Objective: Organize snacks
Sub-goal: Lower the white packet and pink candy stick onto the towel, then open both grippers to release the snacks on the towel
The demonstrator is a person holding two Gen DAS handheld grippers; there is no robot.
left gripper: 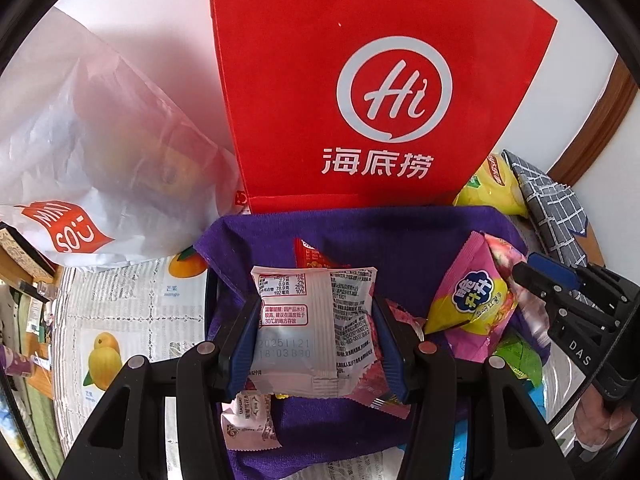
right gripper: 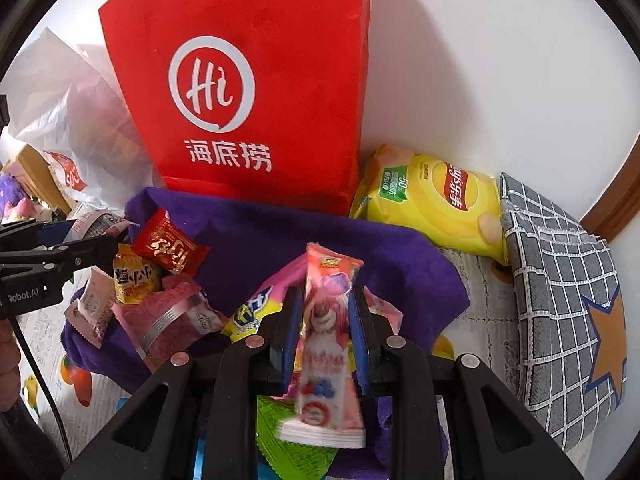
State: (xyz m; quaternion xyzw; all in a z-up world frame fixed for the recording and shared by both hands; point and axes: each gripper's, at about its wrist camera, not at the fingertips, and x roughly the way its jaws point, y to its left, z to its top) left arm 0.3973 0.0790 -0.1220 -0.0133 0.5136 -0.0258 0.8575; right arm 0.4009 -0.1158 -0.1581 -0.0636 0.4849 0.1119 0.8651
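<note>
White wall, purple cloth [right gripper: 280, 232] on bench | left tongs [left gripper: 316, 336] clamped on white packet [left gripper: 316, 320], long axis along the fingers, over cloth middle | right tongs [right gripper: 326, 340] clenched on pink bar wrapper [right gripper: 326, 344], long axis along the fingers, above snack pile

I see a plain white wall [right gripper: 500, 60] filling the back of the scene, evenly lit by soft daylight. Along the wall's right edge runs a curved brown wooden trim [right gripper: 616, 200]. Below the wall, the bench [left gripper: 132, 312] wears a white cloth printed with yellow and orange fruit.
</note>
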